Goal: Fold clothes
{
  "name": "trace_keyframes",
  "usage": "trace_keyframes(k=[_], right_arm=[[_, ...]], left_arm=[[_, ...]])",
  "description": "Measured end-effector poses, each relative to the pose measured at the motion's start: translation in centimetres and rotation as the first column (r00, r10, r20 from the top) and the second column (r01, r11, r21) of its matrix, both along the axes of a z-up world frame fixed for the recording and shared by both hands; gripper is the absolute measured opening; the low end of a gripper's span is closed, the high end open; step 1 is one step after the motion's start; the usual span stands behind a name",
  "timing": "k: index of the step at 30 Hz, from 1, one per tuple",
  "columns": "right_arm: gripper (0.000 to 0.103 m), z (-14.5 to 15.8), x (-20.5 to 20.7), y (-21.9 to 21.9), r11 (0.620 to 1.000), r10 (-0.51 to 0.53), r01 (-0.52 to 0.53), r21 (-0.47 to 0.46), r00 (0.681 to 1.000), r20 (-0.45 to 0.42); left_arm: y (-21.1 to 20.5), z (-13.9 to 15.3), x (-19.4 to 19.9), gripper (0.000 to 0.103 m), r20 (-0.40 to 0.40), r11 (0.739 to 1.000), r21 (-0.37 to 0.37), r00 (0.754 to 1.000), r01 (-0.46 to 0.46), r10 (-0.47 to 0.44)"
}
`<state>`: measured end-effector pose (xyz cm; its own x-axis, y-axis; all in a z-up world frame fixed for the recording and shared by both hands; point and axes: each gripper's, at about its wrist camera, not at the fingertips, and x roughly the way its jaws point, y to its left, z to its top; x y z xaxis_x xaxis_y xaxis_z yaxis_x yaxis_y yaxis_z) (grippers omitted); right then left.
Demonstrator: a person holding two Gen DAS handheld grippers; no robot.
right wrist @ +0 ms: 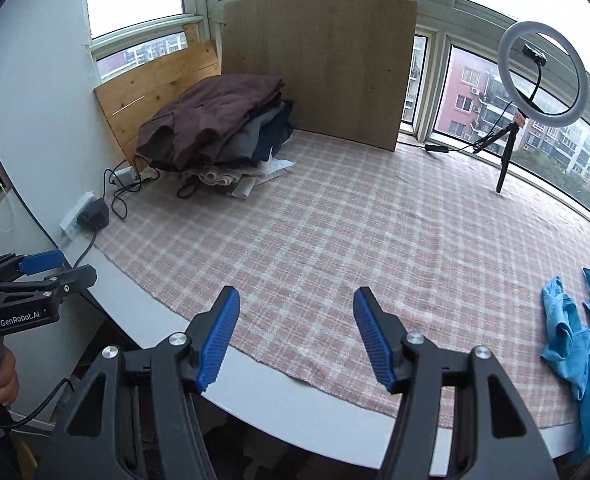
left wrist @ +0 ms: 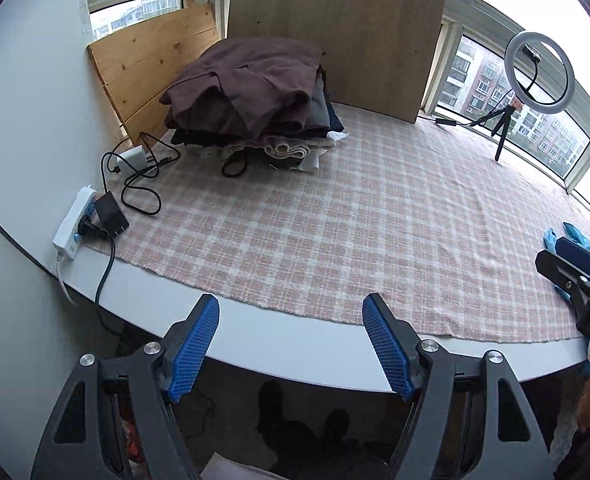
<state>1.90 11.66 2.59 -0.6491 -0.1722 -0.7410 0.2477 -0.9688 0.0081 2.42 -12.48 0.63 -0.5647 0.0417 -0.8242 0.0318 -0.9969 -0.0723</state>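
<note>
blue shirt point(right wrist: 575, 344) lies crumpled at the right edge of the plaid cloth point(right wrist: 335, 240), folded pile point(right wrist: 215, 128) far back. left gripper point(left wrist: 291, 344) and right gripper point(right wrist: 295, 336) both gape, holding nothing.

Both left tongs point(left wrist: 291, 344) and right tongs point(right wrist: 297, 338) hang tilted downward, jaws apart and empty.

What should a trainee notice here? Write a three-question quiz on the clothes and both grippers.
1. True or false: the left gripper holds a garment.
2. Which garment lies unfolded nearest the right gripper? A brown B light blue C grey
3. What tops the stack of clothes by the wooden boards?

Key: 1 false, both grippers open and empty. 2 B, the light blue garment. 3 A brown garment.
</note>
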Motion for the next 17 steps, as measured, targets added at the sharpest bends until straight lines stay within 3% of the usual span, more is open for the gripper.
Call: trace_keyframes(k=[17], right_arm=[[0.06, 0.5, 1.2, 0.4, 0.999, 0.019, -0.018, 0.027, 1.0, -0.024]], left_arm=[[0.9, 1.5, 1.4, 0.073, -0.053, 1.0, -0.013, 0.999, 0.007, -0.008]])
